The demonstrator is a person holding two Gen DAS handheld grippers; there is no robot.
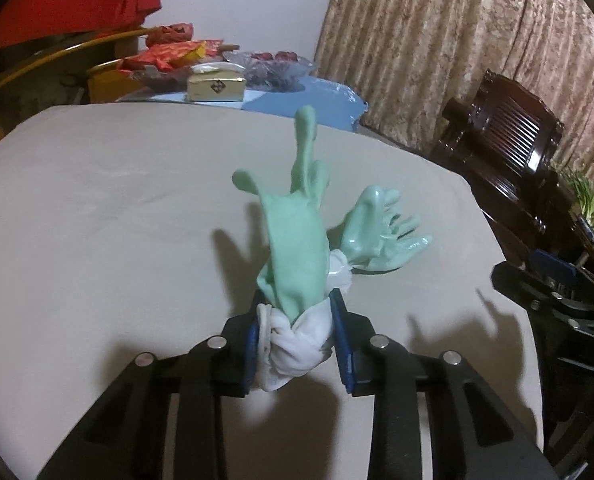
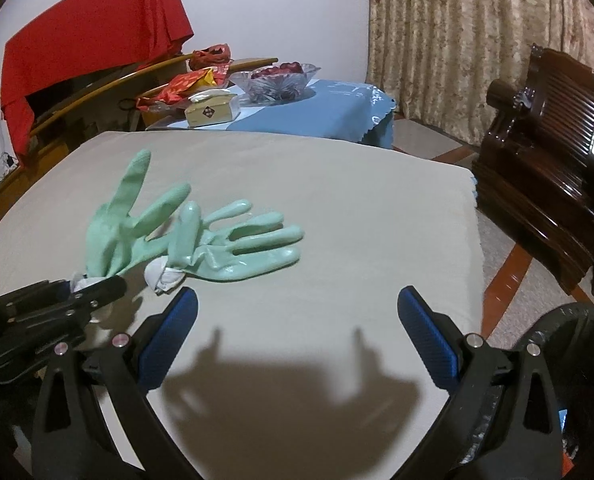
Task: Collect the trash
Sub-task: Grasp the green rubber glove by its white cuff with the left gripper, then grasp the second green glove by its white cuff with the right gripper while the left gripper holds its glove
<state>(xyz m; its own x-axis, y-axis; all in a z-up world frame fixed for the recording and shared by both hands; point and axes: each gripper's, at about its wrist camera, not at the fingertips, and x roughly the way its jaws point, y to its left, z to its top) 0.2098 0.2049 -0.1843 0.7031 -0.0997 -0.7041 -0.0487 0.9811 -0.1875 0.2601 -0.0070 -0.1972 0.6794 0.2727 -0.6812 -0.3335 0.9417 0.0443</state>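
Observation:
Two mint-green rubber gloves with white cuffs lie on a beige table [image 1: 97, 200]. My left gripper [image 1: 297, 312] is shut on the white cuff of one glove [image 1: 293, 240], whose fingers stick up and away. It also shows in the right wrist view [image 2: 113, 232], held at the left by the left gripper [image 2: 93, 292]. The second glove [image 1: 381, 236] lies flat just to the right, also in the right wrist view [image 2: 241, 248]. My right gripper [image 2: 297, 304] is open and empty, hovering over the table [image 2: 357, 208] near its front, just right of the gloves.
Behind the table stands a blue-clothed table [image 2: 321, 112] with a tissue box [image 2: 209, 112], a glass bowl [image 2: 277, 80] and red snack packets [image 2: 185, 84]. A dark wooden chair [image 2: 549, 128] stands to the right, curtains behind. A black round bin [image 2: 577, 344] sits at lower right.

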